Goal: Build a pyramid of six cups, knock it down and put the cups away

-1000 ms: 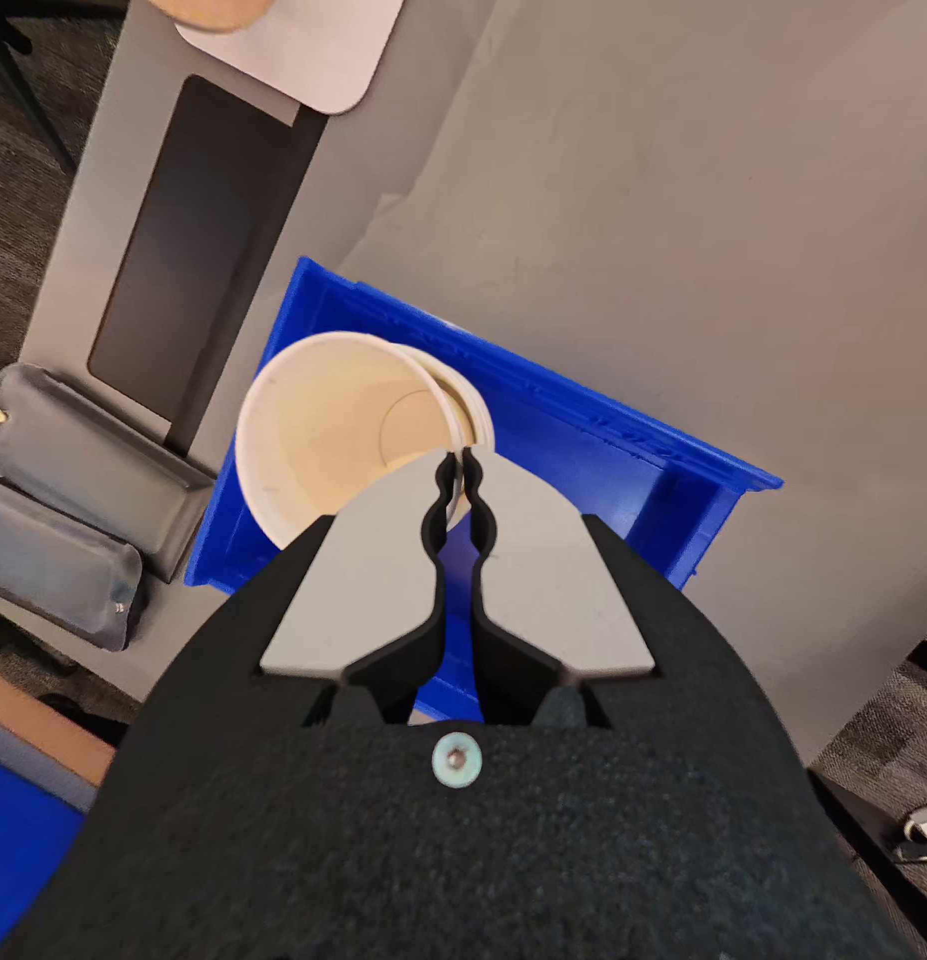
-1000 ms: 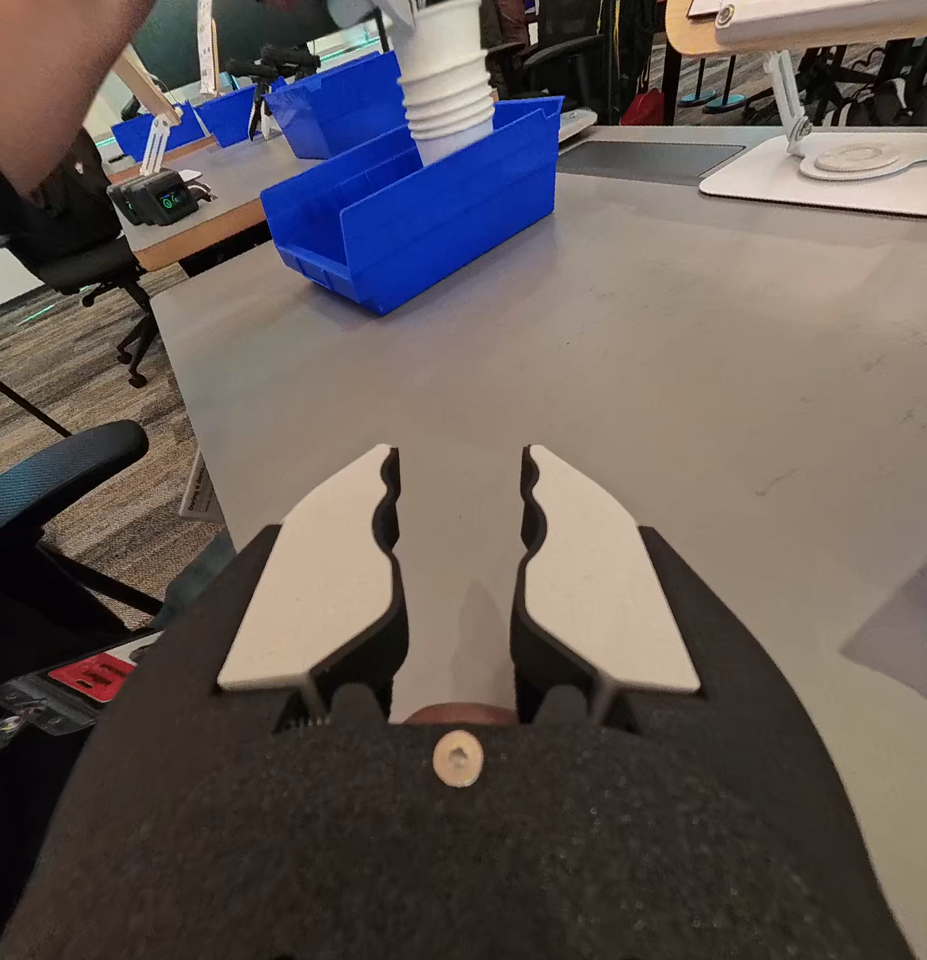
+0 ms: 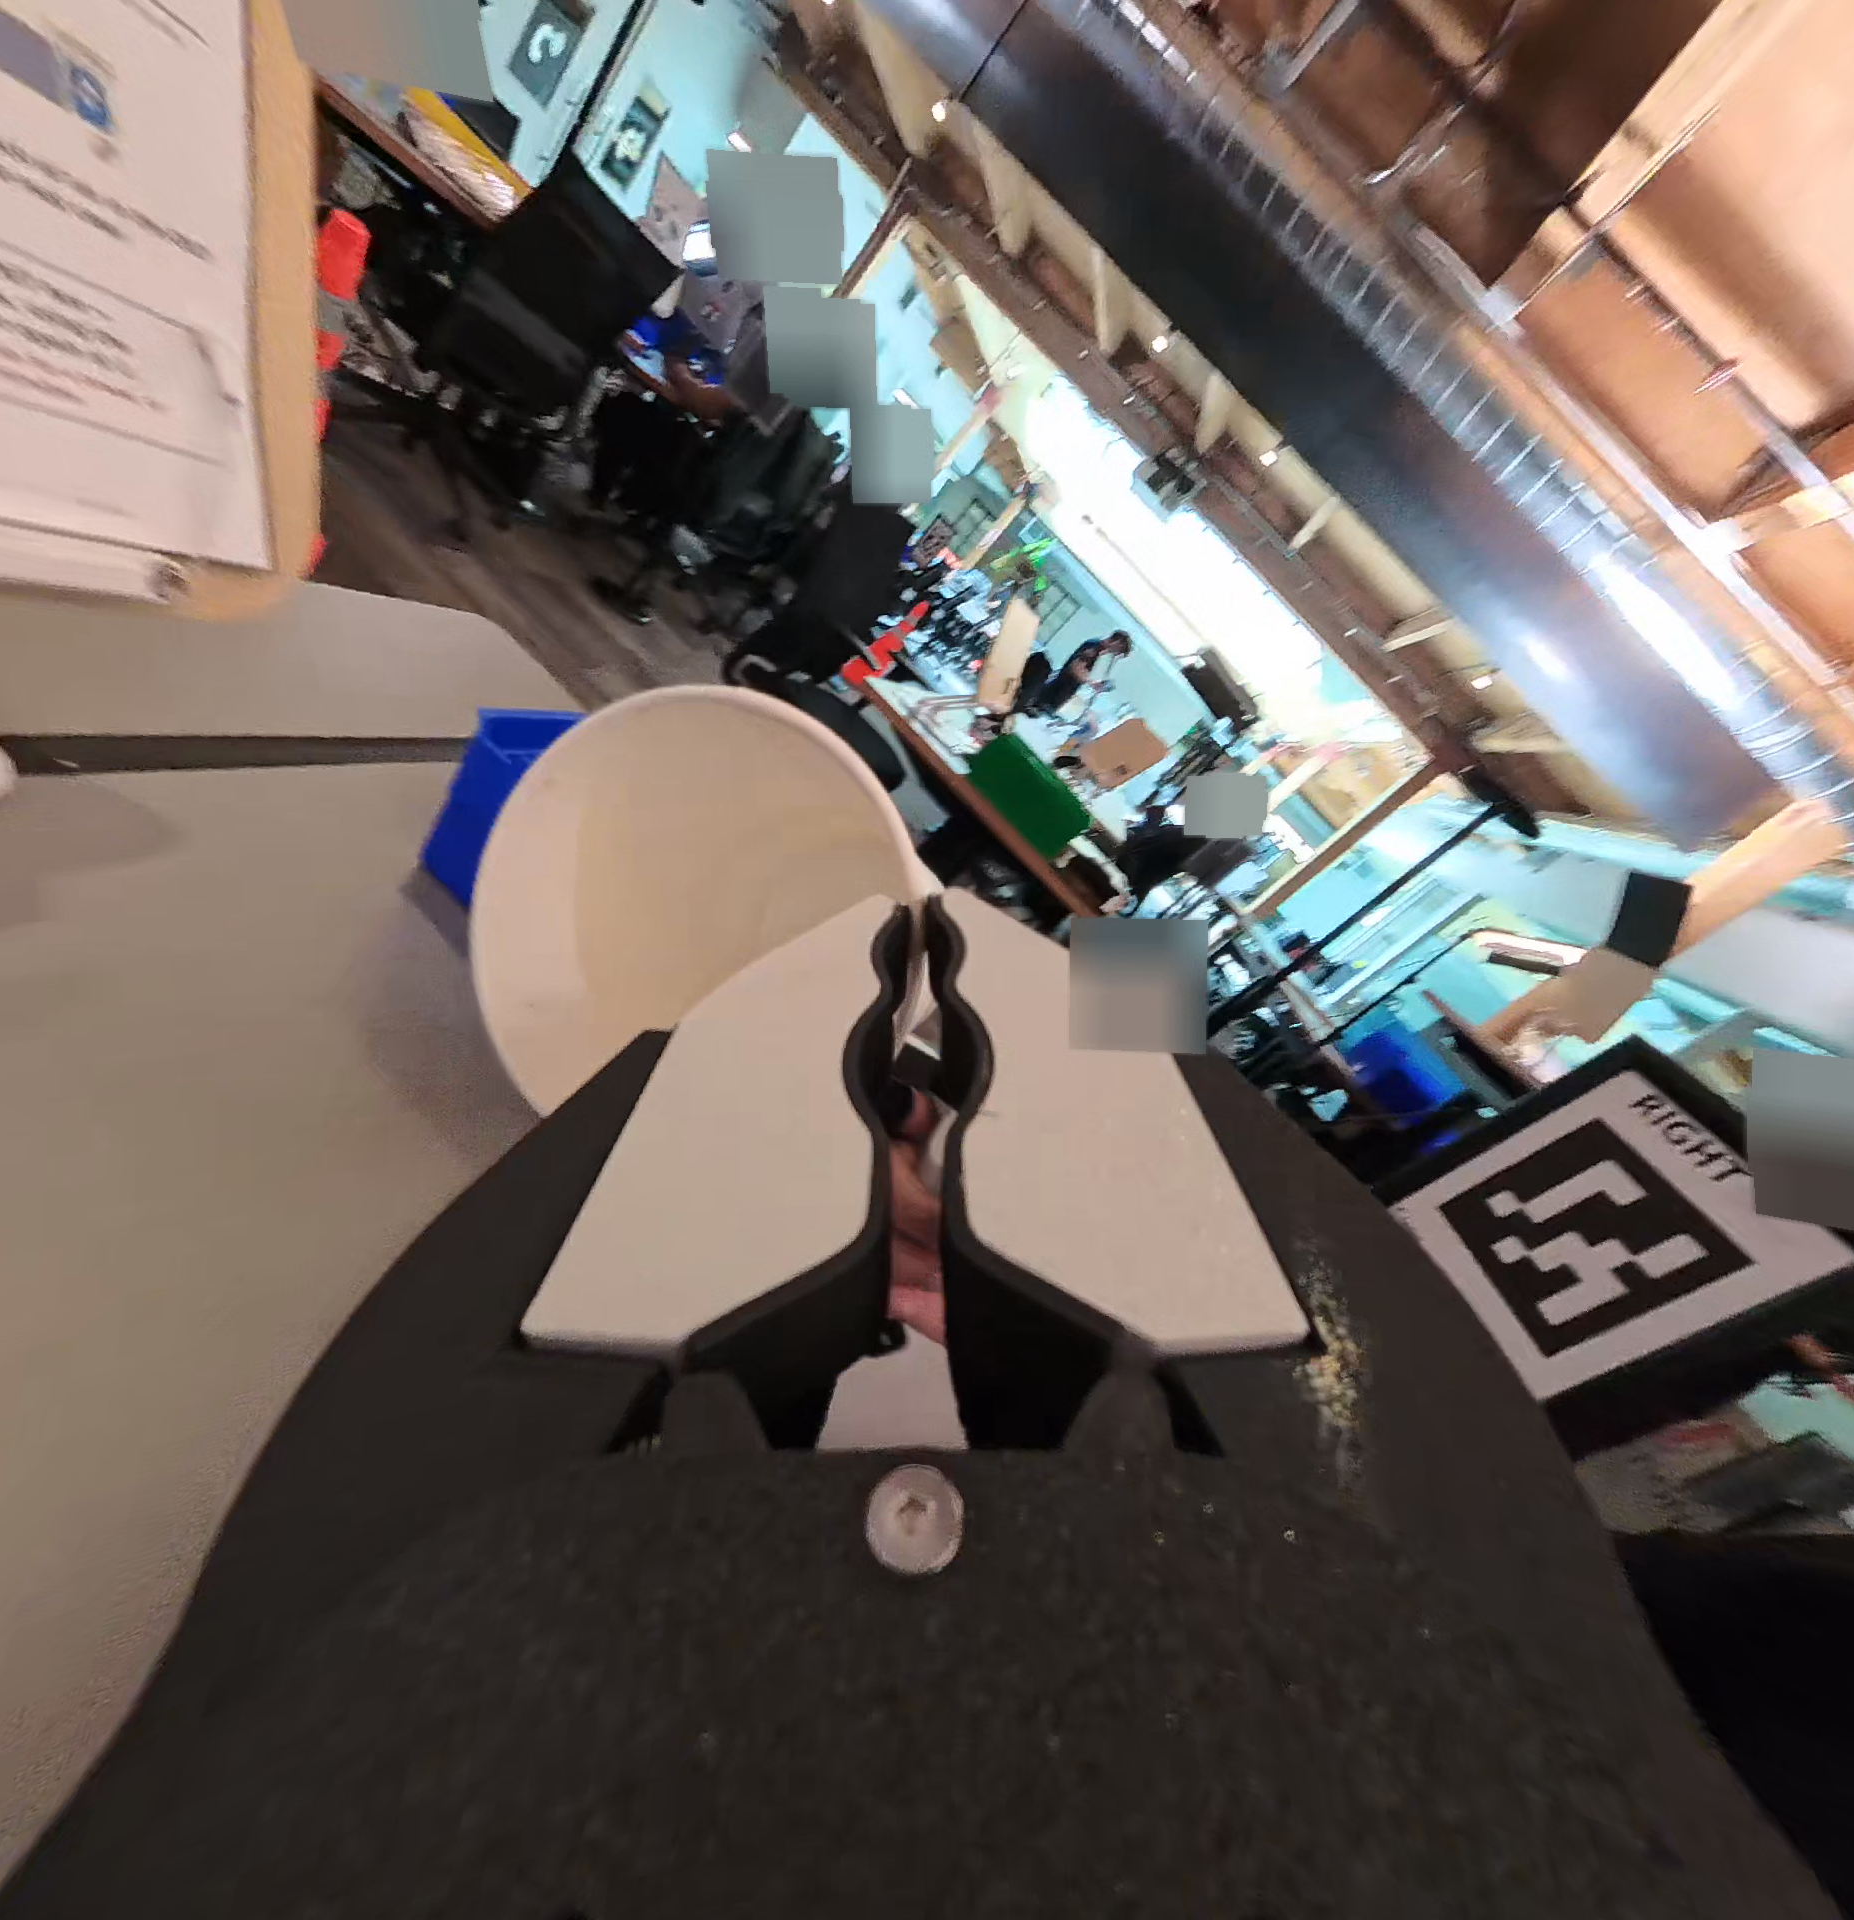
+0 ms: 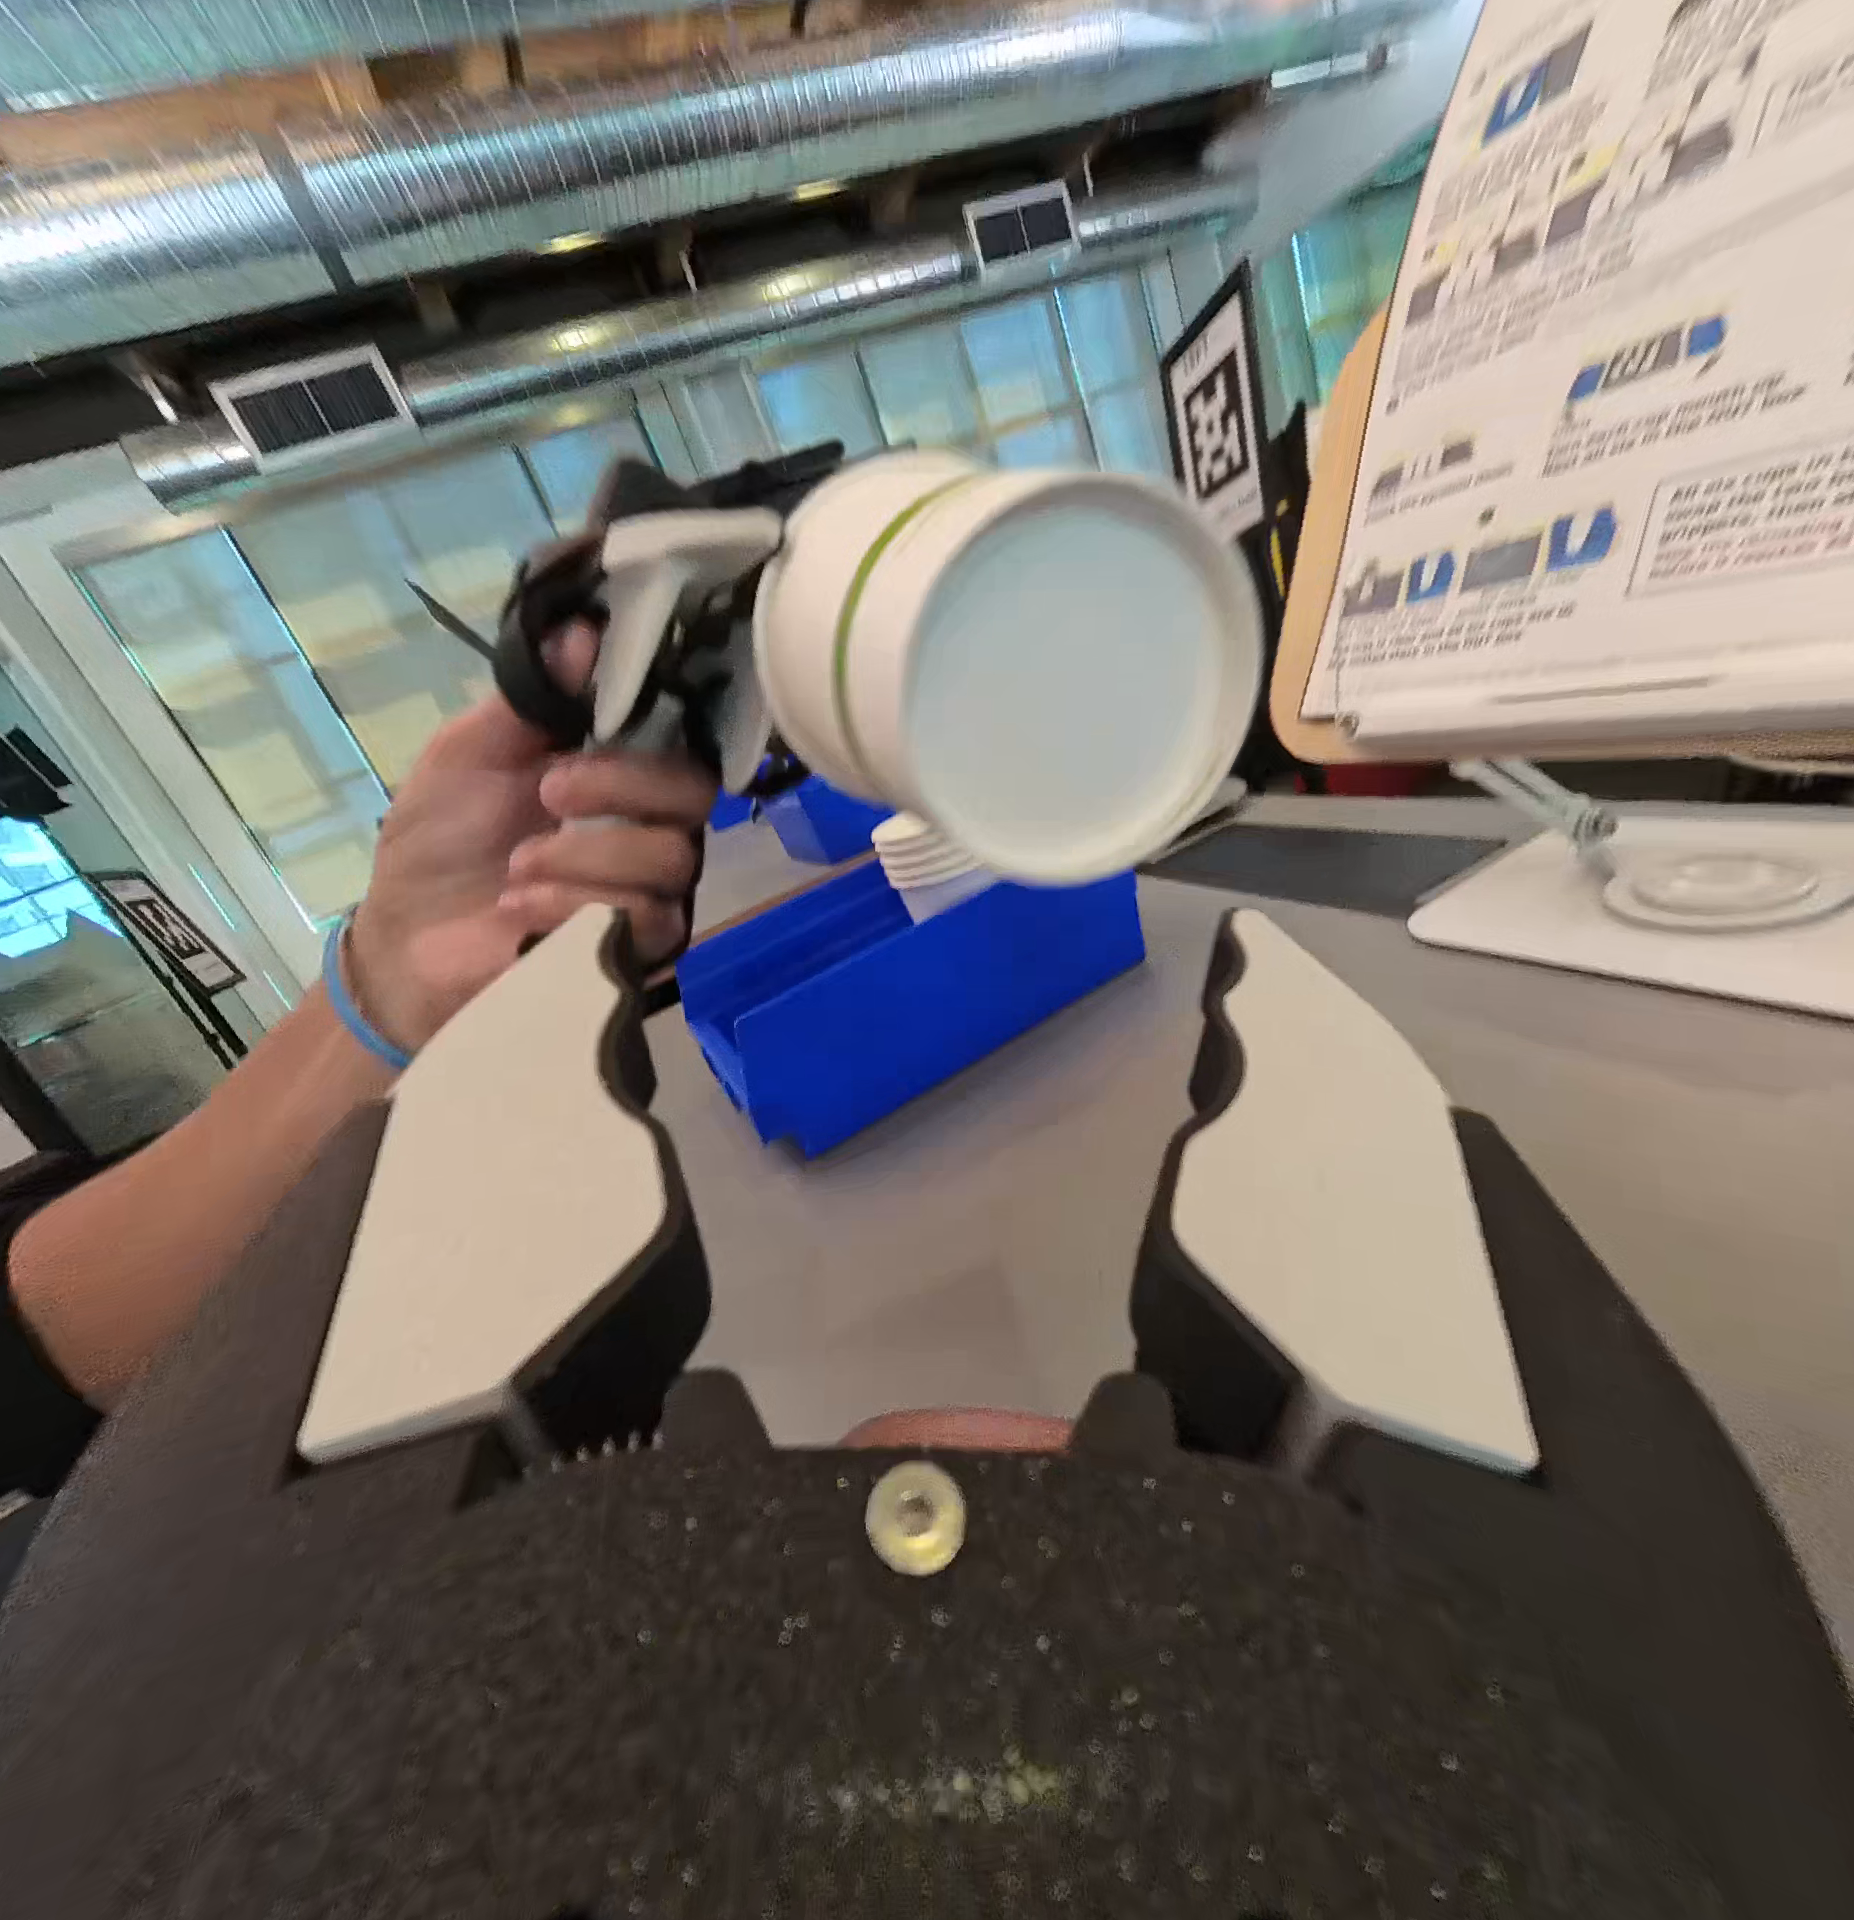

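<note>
My left gripper [image 3: 918, 920] is shut on the rim of a white paper cup [image 3: 684, 883], held tilted in the air with its mouth toward the camera. In the right wrist view the same cup [image 4: 1006, 665] has a green stripe; it lies on its side in the air, bottom toward that camera, above a blue bin [image 4: 902, 997]. A stack of several nested white cups [image 4: 923, 857] stands in that bin. My right gripper [image 4: 918, 1029] is open and empty, low over the grey table [image 4: 1525, 1143], in front of the bin.
A white stand base [image 4: 1681, 904] and a tilted instruction board [image 4: 1629, 364] are at the right on the table. A dark mat [image 4: 1318, 857] lies behind the bin. A hand [image 4: 487, 831] holds the left gripper. Another blue bin [image 3: 487, 800] shows in the left wrist view.
My left gripper has lifted one cup off the stack in the bin and swung it up and sideways. My right gripper has opened wider and tilted up toward the bin.
</note>
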Action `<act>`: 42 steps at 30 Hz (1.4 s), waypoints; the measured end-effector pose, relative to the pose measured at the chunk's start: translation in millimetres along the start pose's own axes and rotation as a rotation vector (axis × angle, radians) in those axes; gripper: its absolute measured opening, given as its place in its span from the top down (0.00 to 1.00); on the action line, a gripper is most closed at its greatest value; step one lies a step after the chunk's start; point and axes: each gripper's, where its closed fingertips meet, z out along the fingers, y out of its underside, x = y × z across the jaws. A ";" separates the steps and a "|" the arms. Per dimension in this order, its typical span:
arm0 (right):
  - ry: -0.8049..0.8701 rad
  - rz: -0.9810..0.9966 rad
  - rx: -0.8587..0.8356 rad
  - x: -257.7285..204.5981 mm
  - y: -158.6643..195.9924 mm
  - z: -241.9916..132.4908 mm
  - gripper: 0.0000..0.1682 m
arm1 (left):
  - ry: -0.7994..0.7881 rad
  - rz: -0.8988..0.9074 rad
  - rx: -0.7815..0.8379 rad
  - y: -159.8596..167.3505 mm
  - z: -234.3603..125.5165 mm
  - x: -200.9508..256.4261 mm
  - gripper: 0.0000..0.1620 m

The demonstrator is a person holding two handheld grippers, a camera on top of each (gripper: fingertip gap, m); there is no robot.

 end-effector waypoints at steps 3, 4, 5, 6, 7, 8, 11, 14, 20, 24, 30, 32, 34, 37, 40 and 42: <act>-0.049 0.017 -0.008 6.1 -3.3 -5.6 0.33 | 0.072 -0.048 -0.008 19.4 1.6 8.9 0.99; -0.060 0.021 -0.020 7.7 -2.2 -7.2 0.33 | 0.085 -0.055 -0.011 23.6 0.0 11.0 0.99; -0.075 0.029 -0.036 8.1 0.1 -7.9 0.33 | 0.096 -0.060 -0.005 25.8 -2.3 12.6 0.99; -0.099 0.040 -0.045 5.9 2.0 -7.9 0.33 | 0.111 -0.067 -0.002 27.8 -4.4 15.0 0.99; -0.125 0.053 -0.046 2.5 3.5 -6.9 0.33 | 0.121 -0.076 -0.001 30.0 -5.8 16.1 0.99; -0.149 0.062 -0.053 -1.9 6.1 -4.7 0.33 | 0.120 -0.082 -0.002 32.3 -6.3 15.5 0.99; -0.156 0.030 -0.074 -9.8 13.0 5.0 0.35 | 0.136 -0.099 -0.015 42.1 -4.5 16.6 0.99; -0.154 -0.005 -0.074 -13.2 11.6 6.2 0.49 | 0.154 -0.101 -0.027 52.3 -3.5 20.5 0.99; -0.115 -0.029 -0.118 -12.2 7.0 -0.7 0.49 | 0.033 -0.032 -0.077 71.4 -23.8 5.0 0.79; 0.002 -0.152 -0.199 2.1 -9.9 -2.2 0.49 | -0.174 0.077 -0.136 113.4 -59.1 -19.2 0.66; 0.225 -0.402 -0.656 47.8 -26.9 41.6 0.49 | -0.410 0.277 -0.321 221.1 -98.7 -39.0 0.71; 0.231 -0.426 -0.848 60.6 -16.1 62.6 0.49 | -0.410 0.289 -0.363 239.9 -99.4 -35.4 0.71; 0.212 -0.447 -1.043 72.4 3.4 78.8 0.49 | -0.407 0.304 -0.400 250.6 -97.9 -34.8 0.71; 0.185 -0.444 -1.288 93.7 42.8 91.9 0.49 | -0.420 0.334 -0.440 257.9 -97.9 -40.4 0.71; 0.191 -0.432 -1.496 118.7 86.9 87.3 0.49 | -0.415 0.310 -0.464 263.8 -99.8 -43.8 0.71; 0.180 -0.433 -1.599 128.8 111.0 78.9 0.49 | -0.412 0.303 -0.477 265.6 -100.8 -45.1 0.71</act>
